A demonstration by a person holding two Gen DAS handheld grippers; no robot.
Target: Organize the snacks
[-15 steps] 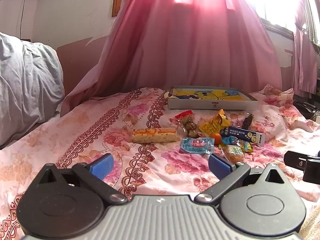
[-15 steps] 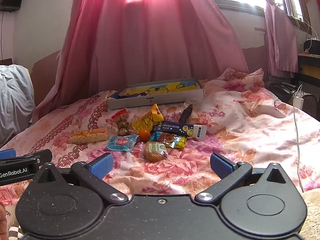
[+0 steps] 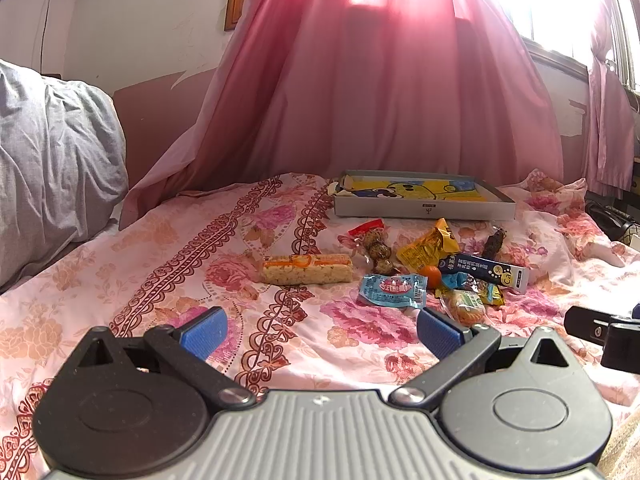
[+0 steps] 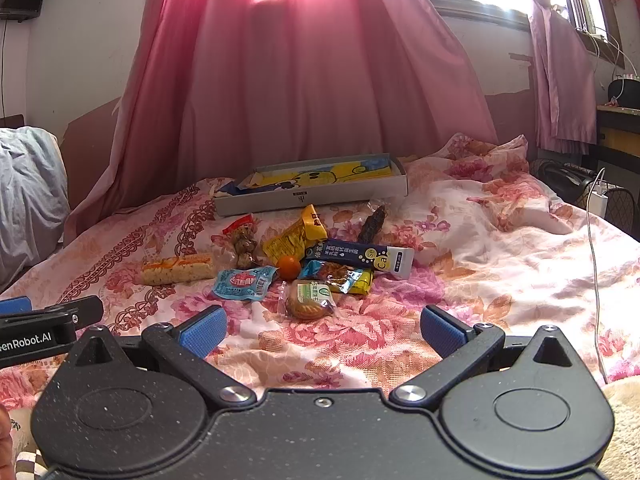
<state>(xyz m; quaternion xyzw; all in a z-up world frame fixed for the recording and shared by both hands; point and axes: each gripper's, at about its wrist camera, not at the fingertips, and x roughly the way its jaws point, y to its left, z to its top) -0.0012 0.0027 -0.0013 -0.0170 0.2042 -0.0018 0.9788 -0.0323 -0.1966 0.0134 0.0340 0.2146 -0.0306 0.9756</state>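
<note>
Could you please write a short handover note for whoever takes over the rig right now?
Left gripper: open, empty, low over the bedspread.
Right gripper: open, empty, just short of the round biscuit.
Snacks lie loose in front of the tray: rice bar, blue packet, orange, yellow bag, dark blue box.
Done: nothing in the tray yet.
Left: move every snack into it.

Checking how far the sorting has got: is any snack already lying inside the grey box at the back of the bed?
No: in the right wrist view the grey box shows only its yellow cartoon lining, with the snacks on the bedspread before it.
</note>
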